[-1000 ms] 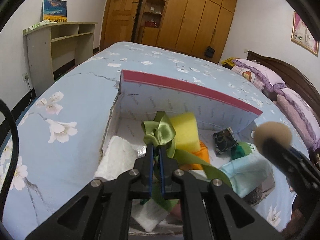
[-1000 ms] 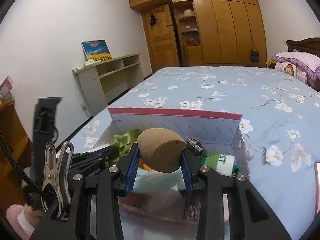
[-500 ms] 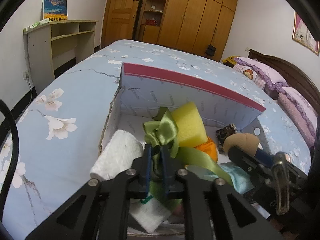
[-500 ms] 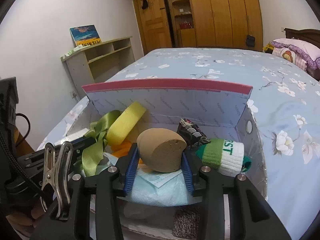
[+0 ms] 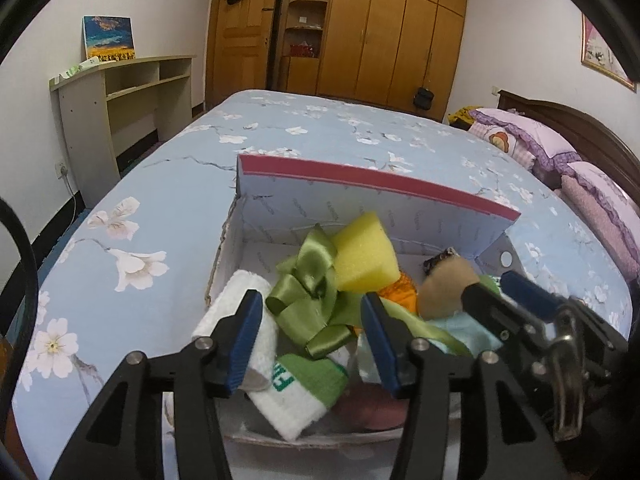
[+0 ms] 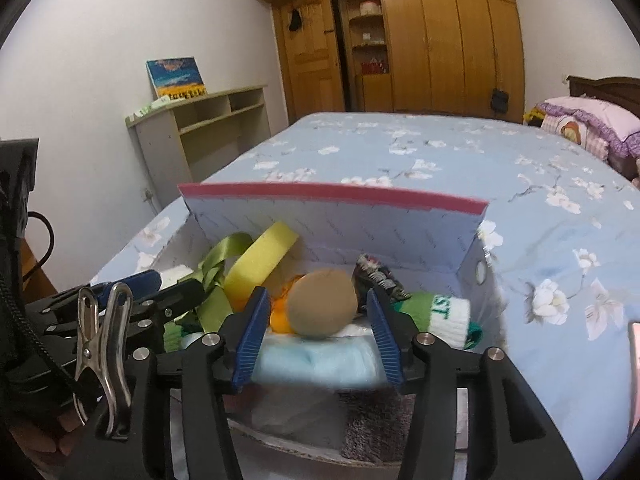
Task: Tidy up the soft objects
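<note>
Step in hand: both grippers let go of soft things over the open box [image 5: 376, 184], which stands on the bed [image 5: 168, 200].
Left gripper [image 5: 310, 328]: its jaws are opening, and the green ribbon [image 5: 308, 280] lies between them, free of the pads, draped on the yellow sponge [image 5: 366, 254] and the white towel roll [image 5: 240, 304].
Right gripper [image 6: 316, 320]: its jaws are opening too; the brown sponge [image 6: 322, 304] sits between them with a gap at each pad, resting on the pale blue cloth [image 6: 316, 358].
Where the things are: ribbon at the box's left half, brown sponge near the middle, a green-and-white sock [image 6: 444, 312] to its right.
How to do it well: each gripper should probably spread fully before it lifts, so no pad drags its item out.
Watch for: a loop of ribbon could catch on a left finger; a straight withdrawal seems safest.
Crowding: the two grippers are close together, so one likely ought to retreat first.
</note>
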A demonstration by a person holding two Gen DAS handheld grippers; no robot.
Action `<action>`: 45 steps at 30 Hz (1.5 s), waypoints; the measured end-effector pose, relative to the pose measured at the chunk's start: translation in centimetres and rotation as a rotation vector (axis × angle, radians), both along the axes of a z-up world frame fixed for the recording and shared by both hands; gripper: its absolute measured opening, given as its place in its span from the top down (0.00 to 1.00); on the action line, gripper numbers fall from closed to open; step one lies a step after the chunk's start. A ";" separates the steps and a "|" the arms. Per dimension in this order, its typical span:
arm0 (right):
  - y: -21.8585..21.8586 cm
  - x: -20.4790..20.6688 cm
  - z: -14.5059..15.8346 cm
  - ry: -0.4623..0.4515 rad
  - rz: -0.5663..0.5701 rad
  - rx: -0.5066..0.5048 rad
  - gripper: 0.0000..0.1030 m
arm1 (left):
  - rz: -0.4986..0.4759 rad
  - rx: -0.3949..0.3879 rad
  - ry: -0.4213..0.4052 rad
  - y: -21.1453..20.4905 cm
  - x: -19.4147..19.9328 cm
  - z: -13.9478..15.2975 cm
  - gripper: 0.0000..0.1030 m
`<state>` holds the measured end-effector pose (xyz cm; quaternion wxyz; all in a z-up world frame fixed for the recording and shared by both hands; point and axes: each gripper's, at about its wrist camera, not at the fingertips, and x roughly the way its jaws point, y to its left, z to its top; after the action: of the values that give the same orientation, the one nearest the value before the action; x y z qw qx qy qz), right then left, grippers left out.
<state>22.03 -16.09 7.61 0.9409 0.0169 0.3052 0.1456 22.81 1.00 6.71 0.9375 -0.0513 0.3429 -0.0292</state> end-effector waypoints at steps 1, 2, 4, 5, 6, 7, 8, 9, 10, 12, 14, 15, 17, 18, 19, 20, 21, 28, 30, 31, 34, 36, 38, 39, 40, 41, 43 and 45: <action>-0.1 -0.2 0.3 -0.008 -0.003 0.001 0.47 | 0.001 0.006 -0.001 -0.1 -0.2 0.2 0.47; -0.2 -0.4 0.5 -0.014 -0.005 0.005 0.46 | 0.002 0.012 -0.001 -0.2 -0.4 0.3 0.47; -0.3 -0.8 1.0 -0.021 -0.004 0.018 0.45 | 0.001 0.019 -0.004 -0.4 -0.9 0.6 0.47; -0.4 -1.0 1.2 -0.023 -0.004 0.024 0.44 | 0.000 0.021 -0.007 -0.5 -1.1 0.7 0.47; -0.5 -1.3 1.4 -0.025 -0.003 0.029 0.44 | 0.000 0.023 -0.011 -0.6 -1.5 1.0 0.47; -0.5 -1.5 1.5 -0.028 -0.004 0.031 0.44 | -0.001 0.024 -0.015 -0.6 -1.7 1.2 0.46; -0.5 -1.8 1.7 -0.032 -0.004 0.033 0.44 | -0.003 0.024 -0.022 -0.7 -2.1 1.5 0.46; -0.6 -2.1 1.8 -0.035 -0.003 0.036 0.44 | -0.003 0.025 -0.027 -0.9 -2.3 1.6 0.46; -0.6 -2.5 2.0 -0.037 -0.003 0.038 0.44 | -0.002 0.025 -0.031 -0.9 -2.7 1.9 0.45; -0.8 -3.1 2.2 -0.039 -0.003 0.043 0.44 | 0.003 0.027 -0.036 -1.0 -3.5 2.2 0.44; -0.8 -3.7 2.4 -0.043 -0.002 0.049 0.44 | 0.004 0.025 -0.039 -1.0 -4.1 2.4 0.44; -0.9 -4.1 2.5 -0.046 -0.002 0.051 0.44 | 0.004 0.023 -0.039 -1.0 -4.6 2.5 0.44; -0.9 -4.9 2.5 -0.045 -0.007 0.049 0.44 | 0.010 0.023 -0.036 -1.0 -5.2 2.6 0.43; -0.9 -5.3 2.4 -0.042 -0.008 0.050 0.44 | 0.013 0.024 -0.034 -0.9 -5.6 2.6 0.43; -1.0 -5.7 2.3 -0.039 -0.010 0.050 0.44 | 0.015 0.025 -0.033 -0.9 -5.9 2.6 0.43; -1.0 -6.0 2.2 -0.035 -0.013 0.049 0.44 | 0.017 0.024 -0.031 -0.9 -6.2 2.5 0.43; -1.1 -6.3 2.0 -0.031 -0.015 0.052 0.44 | 0.019 0.023 -0.029 -0.8 -6.5 2.5 0.43; -1.5 -8.1 1.2 -0.019 -0.021 0.055 0.44 | 0.021 0.020 0.002 -0.8 -8.3 1.4 0.43; -1.5 -8.6 1.0 -0.018 -0.022 0.051 0.44 | 0.020 0.018 0.009 -0.9 -8.7 1.1 0.43; -1.5 -8.9 0.9 -0.018 -0.022 0.048 0.44 | 0.019 0.016 0.014 -1.0 -8.9 0.8 0.43; -1.5 -9.7 0.4 -0.015 -0.027 0.036 0.44 | 0.011 0.019 0.028 -1.3 -9.3 0.1 0.43; -1.5 -10.0 0.0 -0.011 -0.031 0.029 0.44 | 0.007 0.024 0.038 -1.5 -9.5 -0.5 0.43; -1.6 -10.3 -0.7 -0.002 -0.037 0.027 0.44 | 0.008 0.030 0.046 -1.6 -9.6 -1.0 0.43; -1.6 -10.4 -1.0 0.008 -0.040 0.029 0.44 | 0.009 0.032 0.051 -1.6 -9.6 -1.2 0.43; -1.7 -10.4 -1.4 0.018 -0.042 0.031 0.44 | 0.010 0.032 0.055 -1.7 -9.6 -1.4 0.43; -1.8 -10.3 -1.8 0.029 -0.045 0.033 0.44 | 0.010 0.031 0.060 -1.7 -9.6 -1.7 0.43; -2.0 -10.2 -2.3 0.044 -0.052 0.032 0.44 | 0.010 0.033 0.071 -1.7 -9.4 -2.1 0.43; -2.1 -10.0 -2.9 0.060 -0.062 0.034 0.44 | 0.008 0.044 0.083 -1.8 -9.3 -2.6 0.43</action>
<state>12.07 -18.23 4.70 0.9349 0.0467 0.3303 0.1210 13.48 -0.84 4.11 0.9235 -0.0334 0.3818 -0.0157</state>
